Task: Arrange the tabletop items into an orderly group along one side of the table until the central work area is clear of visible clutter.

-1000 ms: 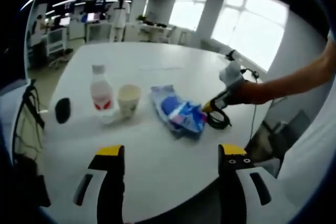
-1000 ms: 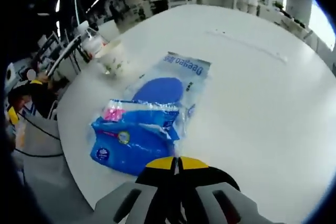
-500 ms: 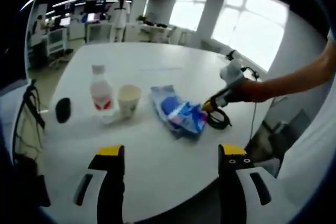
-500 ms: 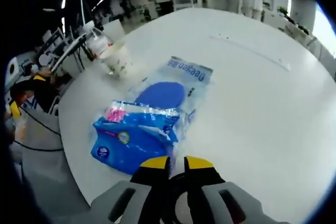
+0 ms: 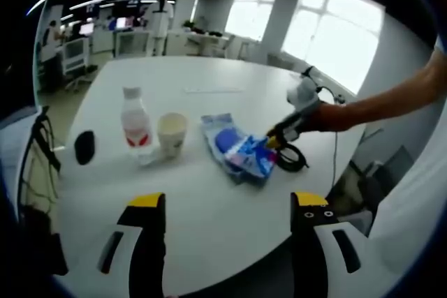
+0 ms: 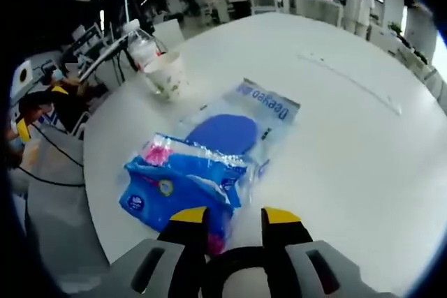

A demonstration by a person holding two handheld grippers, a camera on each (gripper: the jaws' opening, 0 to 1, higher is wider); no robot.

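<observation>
In the right gripper view the right tool has its jaws apart at the near edge of the blue pack, which lies just ahead on the white surface over a clear bag, with the cup and bottle beyond to its left. In the left gripper view the left tool hangs with jaws wide apart and gripping nothing, above the near side of the surface. Ahead of it stand the bottle and cup side by side, a dark object to their left, the pack to their right, and the right tool at the pack beside a black cable.
</observation>
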